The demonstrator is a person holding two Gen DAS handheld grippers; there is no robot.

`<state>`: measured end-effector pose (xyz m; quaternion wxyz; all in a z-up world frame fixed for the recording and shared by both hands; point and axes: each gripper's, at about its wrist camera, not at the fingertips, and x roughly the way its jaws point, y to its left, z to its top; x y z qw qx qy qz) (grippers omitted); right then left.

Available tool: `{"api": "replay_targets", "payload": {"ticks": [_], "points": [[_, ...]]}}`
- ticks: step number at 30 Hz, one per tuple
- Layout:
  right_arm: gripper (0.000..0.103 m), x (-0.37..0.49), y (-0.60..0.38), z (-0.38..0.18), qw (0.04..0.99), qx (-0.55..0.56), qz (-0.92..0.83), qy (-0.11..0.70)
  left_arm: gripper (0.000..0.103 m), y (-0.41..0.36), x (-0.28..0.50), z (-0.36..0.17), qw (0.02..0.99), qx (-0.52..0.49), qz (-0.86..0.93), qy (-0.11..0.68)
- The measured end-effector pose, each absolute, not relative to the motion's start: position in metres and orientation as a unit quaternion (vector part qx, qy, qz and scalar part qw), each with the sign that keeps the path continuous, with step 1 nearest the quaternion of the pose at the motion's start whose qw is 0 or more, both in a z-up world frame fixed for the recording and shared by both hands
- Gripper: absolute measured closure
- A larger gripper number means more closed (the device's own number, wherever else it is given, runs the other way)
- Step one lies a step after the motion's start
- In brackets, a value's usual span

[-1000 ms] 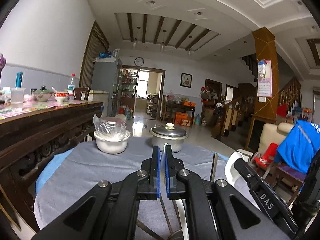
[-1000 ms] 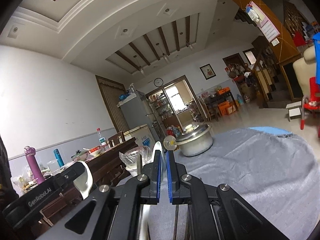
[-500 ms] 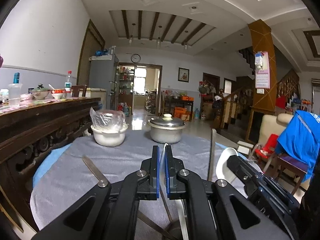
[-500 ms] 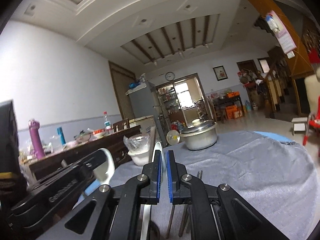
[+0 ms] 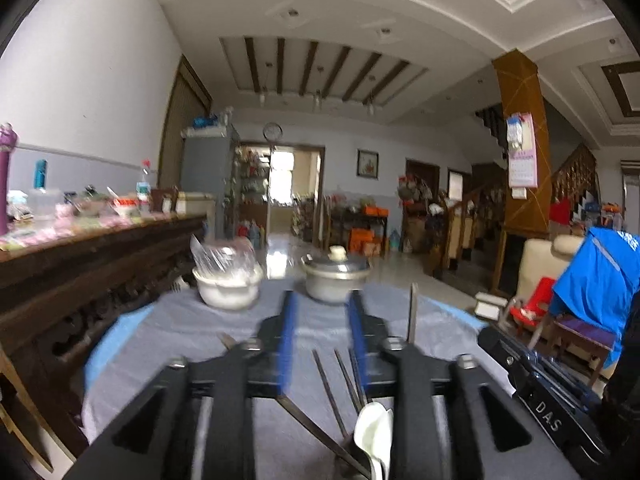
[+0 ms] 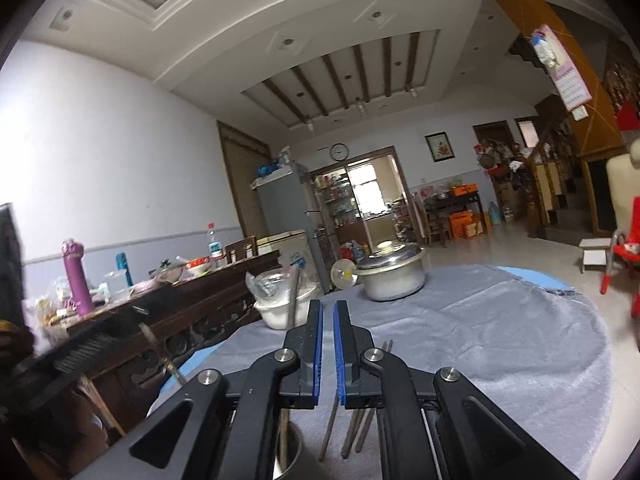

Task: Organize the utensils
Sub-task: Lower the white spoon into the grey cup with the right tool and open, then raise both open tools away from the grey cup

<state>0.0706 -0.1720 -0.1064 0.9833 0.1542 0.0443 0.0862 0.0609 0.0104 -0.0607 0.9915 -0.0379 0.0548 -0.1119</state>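
Note:
My left gripper (image 5: 321, 320) hovers over the grey-clothed table (image 5: 180, 332), its jaws opening and blurred, with nothing pressed between the blue pads. Just below the pads a white spoon (image 5: 374, 432) rests bowl up among thin metal handles (image 5: 332, 388) and a flat blade (image 5: 308, 420). A slim utensil (image 5: 412, 312) stands upright to the right of the left gripper. My right gripper (image 6: 328, 312) has its pads close together with nothing visible between them. Under it lie brown sticks (image 6: 356, 428), beside the rim of a metal cup (image 6: 290, 452).
A lidded steel pot (image 6: 390, 276) and a white bowl (image 5: 228, 284) holding a plastic bag stand at the table's far side. A dark carved sideboard (image 5: 80, 264) with bottles runs along the left. Chairs stand off to the right.
The left jaws have parted, and the white spoon that stood between them now sits lower among the utensils. No white spoon shows between the right pads any more.

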Motion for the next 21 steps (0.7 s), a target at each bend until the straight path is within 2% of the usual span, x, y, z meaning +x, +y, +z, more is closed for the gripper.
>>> {"api": "replay_targets", "payload": {"ticks": [2,3,5,7,10,11,13,15,16,21], "points": [[0.096,0.070,-0.177,-0.104,0.982,0.164,0.079,0.046,0.057,0.018,0.054,-0.051,0.993,-0.046,-0.096,0.044],[0.096,0.070,-0.180,-0.103,0.982,0.168,0.077,0.046,0.047,0.021,0.053,-0.048,0.994,-0.048,-0.092,0.045],[0.096,0.066,-0.183,-0.098,0.982,0.169,0.070,0.045,0.045,0.028,0.048,-0.041,0.995,-0.057,-0.077,0.040],[0.096,0.062,-0.186,-0.094,0.982,0.171,0.066,0.043,0.034,0.035,0.042,-0.034,0.996,-0.060,-0.059,0.038],[0.095,0.061,-0.193,-0.087,0.981,0.181,0.061,0.046,0.030,0.043,0.036,-0.027,0.996,-0.066,-0.044,0.033],[0.093,0.059,-0.196,-0.085,0.980,0.186,0.059,0.046,0.028,0.046,0.033,-0.024,0.997,-0.068,-0.036,0.031],[0.073,0.057,-0.205,-0.080,0.977,0.202,0.053,0.049,0.022,0.051,0.029,-0.020,0.996,-0.071,-0.032,0.031],[0.061,0.053,-0.215,-0.077,0.974,0.217,0.047,0.048,0.021,0.056,0.026,-0.017,0.997,-0.073,-0.020,0.028],[0.058,0.051,-0.218,-0.076,0.973,0.221,0.044,0.046,0.019,0.058,0.025,-0.015,0.997,-0.073,-0.017,0.030],[0.058,0.044,-0.234,-0.069,0.972,0.229,0.035,0.047,0.016,0.069,0.025,-0.013,0.996,-0.069,0.002,0.054]]}}
